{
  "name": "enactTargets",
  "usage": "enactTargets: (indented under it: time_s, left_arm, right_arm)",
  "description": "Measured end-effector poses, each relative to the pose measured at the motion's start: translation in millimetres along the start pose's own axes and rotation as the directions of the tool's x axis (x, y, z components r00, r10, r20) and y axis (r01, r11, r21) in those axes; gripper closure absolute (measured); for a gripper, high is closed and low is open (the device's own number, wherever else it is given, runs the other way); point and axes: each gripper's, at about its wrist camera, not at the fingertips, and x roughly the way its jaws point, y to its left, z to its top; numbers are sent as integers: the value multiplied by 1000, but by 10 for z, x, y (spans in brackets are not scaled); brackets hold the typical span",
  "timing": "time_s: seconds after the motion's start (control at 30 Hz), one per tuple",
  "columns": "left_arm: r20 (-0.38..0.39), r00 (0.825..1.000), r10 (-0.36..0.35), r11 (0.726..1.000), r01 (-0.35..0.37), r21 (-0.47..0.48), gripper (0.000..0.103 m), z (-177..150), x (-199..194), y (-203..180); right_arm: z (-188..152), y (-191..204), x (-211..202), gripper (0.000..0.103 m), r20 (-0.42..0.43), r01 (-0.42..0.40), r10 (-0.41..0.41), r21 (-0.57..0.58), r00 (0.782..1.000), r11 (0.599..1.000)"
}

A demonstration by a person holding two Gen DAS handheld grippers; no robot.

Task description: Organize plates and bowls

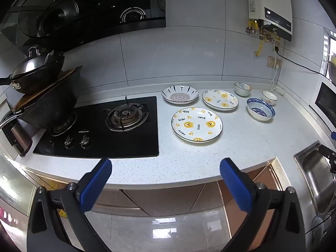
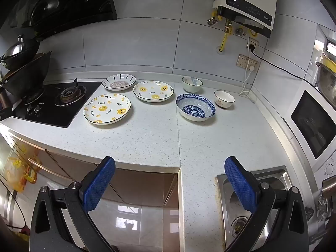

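Note:
Three plates lie on the speckled white counter (image 2: 147, 138): a large bear-print plate (image 1: 196, 124) (image 2: 107, 109) nearest, a second bear-print plate (image 1: 220, 100) (image 2: 153, 91) behind it, and a plate with a mandala centre (image 1: 180, 94) (image 2: 118, 82) by the wall. To their right stand a blue-patterned bowl (image 1: 260, 109) (image 2: 195, 107), a pale bowl (image 1: 242, 88) (image 2: 192, 84) and a small white bowl (image 1: 269, 97) (image 2: 224, 99). My left gripper (image 1: 166, 166) and right gripper (image 2: 170, 164) hang open and hold nothing, back at the counter's front edge, well short of the dishes.
A black gas hob (image 1: 98, 128) sits left of the plates, with stacked woks (image 1: 37, 88) on its far burner. A steel sink (image 2: 252, 205) lies at the right front, a microwave (image 2: 313, 121) beside it. A water heater (image 2: 245, 2) and cables hang on the tiled wall.

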Motion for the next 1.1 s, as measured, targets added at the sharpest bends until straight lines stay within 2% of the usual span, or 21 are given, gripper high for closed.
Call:
enactTargets:
  time_s: [0.37,1.1]
  left_arm:
    - [12,1000,8,1000,-9,9,2,0,-38,-142]
    - [0,1000,-2,1000,2,4,2,-14,-53,-16]
  right_arm:
    - [19,-14,15,1,-5,-6,6,-1,1000,1000]
    - [-14,3,-39,1,-2,-3,3,1,1000,1000]
